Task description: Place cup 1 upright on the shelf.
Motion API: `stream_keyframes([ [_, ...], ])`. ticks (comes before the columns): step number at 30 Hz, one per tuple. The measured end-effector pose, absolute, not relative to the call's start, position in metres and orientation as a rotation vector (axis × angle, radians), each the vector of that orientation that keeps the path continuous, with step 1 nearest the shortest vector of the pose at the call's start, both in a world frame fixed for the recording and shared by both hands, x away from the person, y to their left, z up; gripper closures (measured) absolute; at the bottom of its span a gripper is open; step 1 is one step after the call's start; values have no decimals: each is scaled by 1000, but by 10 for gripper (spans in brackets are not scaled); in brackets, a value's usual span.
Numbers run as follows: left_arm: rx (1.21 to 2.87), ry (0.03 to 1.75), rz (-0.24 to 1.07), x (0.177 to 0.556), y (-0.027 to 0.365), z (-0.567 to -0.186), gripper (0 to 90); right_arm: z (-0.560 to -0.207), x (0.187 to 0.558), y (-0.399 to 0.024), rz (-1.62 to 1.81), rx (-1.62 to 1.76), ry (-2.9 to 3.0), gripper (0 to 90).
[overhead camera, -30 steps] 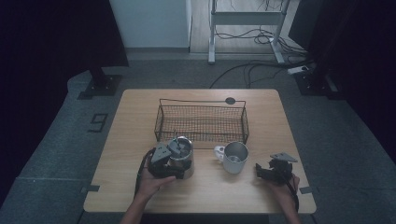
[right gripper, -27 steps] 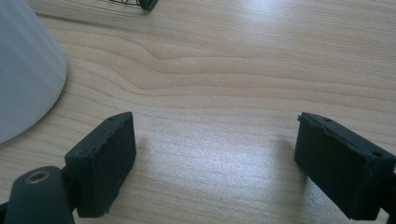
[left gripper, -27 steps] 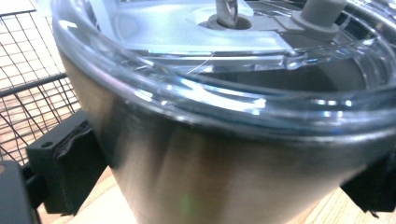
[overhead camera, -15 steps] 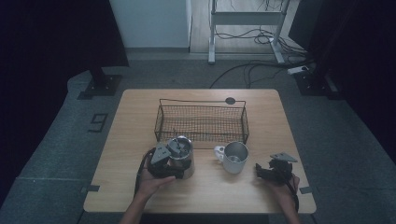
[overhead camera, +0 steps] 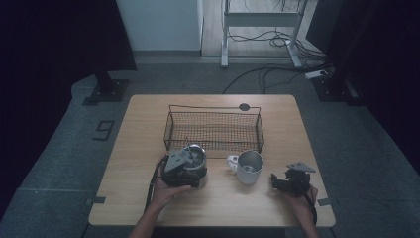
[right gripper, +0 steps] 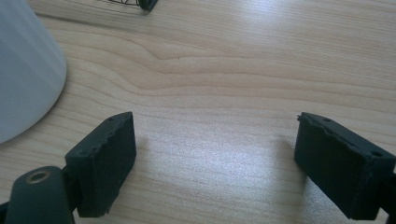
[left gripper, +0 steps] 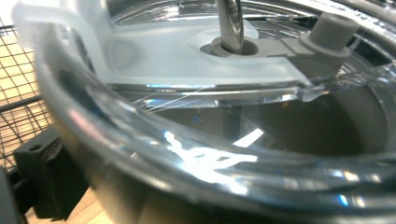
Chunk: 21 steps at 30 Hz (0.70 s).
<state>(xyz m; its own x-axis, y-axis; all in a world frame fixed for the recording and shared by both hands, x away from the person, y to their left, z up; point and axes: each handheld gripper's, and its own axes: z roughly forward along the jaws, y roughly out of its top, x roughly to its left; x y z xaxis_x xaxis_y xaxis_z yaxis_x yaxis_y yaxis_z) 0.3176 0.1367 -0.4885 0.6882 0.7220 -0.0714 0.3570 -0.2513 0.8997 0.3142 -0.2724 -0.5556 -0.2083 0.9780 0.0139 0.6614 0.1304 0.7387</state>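
A clear glass pot (overhead camera: 192, 157) with a translucent lid (left gripper: 187, 51) and a metal rod through it stands on the table in front of the wire basket. My left gripper (overhead camera: 185, 167) is right against it. One black jaw stands at the pot's left wall and the other is hidden behind the glass. A metal mug (overhead camera: 249, 167) stands to the right of the pot, and its pale side (right gripper: 23, 70) appears in the right gripper view. My right gripper (overhead camera: 275, 181) rests low over bare wood right of the mug, open, with nothing between its jaws (right gripper: 215, 163).
The black wire basket (overhead camera: 213, 130) sits mid-table behind the pot and mug; its mesh (left gripper: 14, 70) is in the left gripper view. A small dark disc (overhead camera: 244, 106) lies near the far edge. Bare wood (overhead camera: 138, 134) lies to the left and along the front.
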Motion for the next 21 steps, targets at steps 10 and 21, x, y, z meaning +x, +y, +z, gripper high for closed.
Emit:
stream_keyframes([
  [10,1868,801,445,319,139,-489,35,-556,314,-272,866,1574,1931,129],
  [21,1867,813,443,319,146,-486,37,-556,314,-272,866,1574,1931,129],
])
